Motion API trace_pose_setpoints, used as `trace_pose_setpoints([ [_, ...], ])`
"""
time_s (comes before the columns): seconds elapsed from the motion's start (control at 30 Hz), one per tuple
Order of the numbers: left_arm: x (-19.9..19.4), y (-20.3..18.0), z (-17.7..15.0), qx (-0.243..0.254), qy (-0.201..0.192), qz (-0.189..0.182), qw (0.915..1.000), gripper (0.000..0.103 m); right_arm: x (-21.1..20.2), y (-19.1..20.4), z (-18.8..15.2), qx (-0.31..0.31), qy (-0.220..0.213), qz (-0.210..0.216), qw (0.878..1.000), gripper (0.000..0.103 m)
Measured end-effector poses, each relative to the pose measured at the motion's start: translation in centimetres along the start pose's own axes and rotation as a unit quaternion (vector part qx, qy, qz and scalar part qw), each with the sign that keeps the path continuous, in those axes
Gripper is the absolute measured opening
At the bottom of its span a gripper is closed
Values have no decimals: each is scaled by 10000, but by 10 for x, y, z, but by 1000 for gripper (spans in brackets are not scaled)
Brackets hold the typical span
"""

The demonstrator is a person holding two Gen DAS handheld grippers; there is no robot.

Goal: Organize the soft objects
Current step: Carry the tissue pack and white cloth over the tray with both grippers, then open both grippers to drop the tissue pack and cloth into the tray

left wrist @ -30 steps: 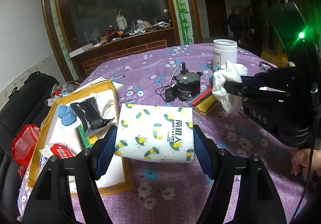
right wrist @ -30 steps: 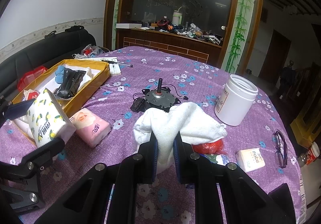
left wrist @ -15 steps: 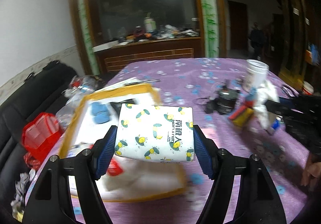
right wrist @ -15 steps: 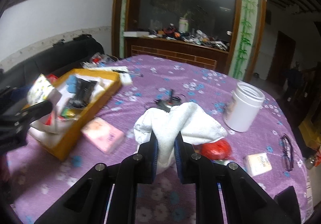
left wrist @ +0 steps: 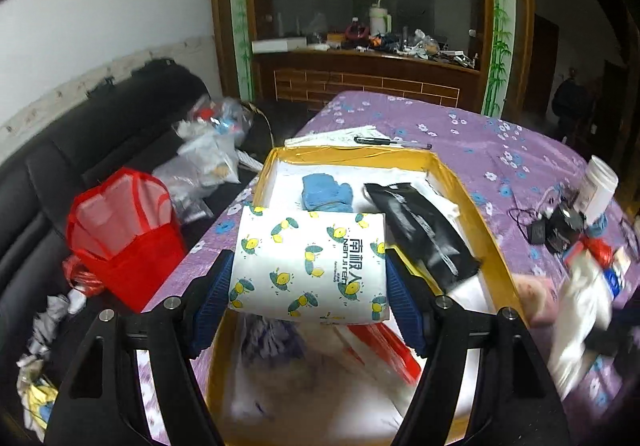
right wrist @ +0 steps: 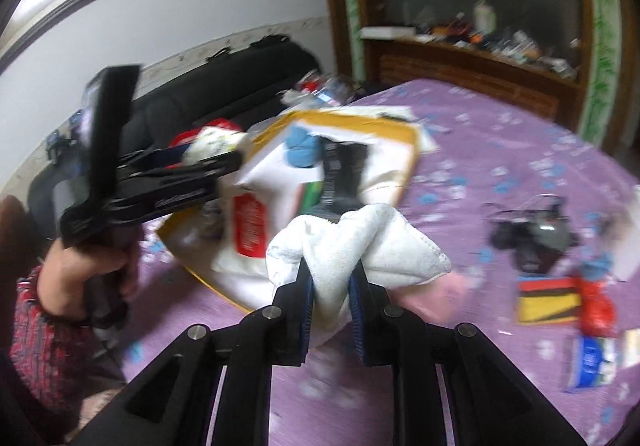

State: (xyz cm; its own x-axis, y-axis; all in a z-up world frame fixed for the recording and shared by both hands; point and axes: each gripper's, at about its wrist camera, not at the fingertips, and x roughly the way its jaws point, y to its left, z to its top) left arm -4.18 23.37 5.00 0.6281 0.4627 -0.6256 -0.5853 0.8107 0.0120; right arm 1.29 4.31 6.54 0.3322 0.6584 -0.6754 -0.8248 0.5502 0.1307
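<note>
Gripping the lemon-print tissue pack (left wrist: pixel 310 266) above the yellow box (left wrist: pixel 486 230), the left claw (left wrist: pixel 308 302) hovers; the right claw (right wrist: pixel 332 298) pinches a white towel (right wrist: pixel 352 246) beside it over the worktop (right wrist: pixel 500 134).

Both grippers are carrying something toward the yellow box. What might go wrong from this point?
1. The left gripper holds the tissue pack only by its ends above the box; the soft pack could sag or slip.
2. The white cloth hangs loosely from the right gripper; it might snag on the box's rim.
3. The box already holds a black pouch and blue cloth, so space looks tight.
</note>
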Motion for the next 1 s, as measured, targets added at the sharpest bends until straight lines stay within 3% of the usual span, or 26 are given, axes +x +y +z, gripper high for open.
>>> trace_pose_setpoints([
  [0.13, 26, 5, 2, -134, 360, -188, 9991, 72, 32, 17, 11, 5, 219, 106, 9997, 19],
  [0.5, 42, 8, 4, -277, 506, -330, 9978, 73, 79, 21, 9, 226, 614, 139, 9978, 24],
  [0.53, 43, 9, 3, -262, 519, -329, 9978, 74, 80, 20, 8, 238, 628, 141, 9976, 26],
  [0.6, 43, 8, 3, -280, 555, -372, 9974, 74, 79, 20, 8, 250, 610, 119, 9978, 41],
  [0.67, 44, 9, 4, -355, 602, -476, 9964, 74, 74, 19, 9, 259, 510, 138, 9983, 63],
  [1.0, 28, 7, 8, -416, 465, -497, 9968, 84, 37, 10, 14, 324, 47, 184, 9993, 65],
])
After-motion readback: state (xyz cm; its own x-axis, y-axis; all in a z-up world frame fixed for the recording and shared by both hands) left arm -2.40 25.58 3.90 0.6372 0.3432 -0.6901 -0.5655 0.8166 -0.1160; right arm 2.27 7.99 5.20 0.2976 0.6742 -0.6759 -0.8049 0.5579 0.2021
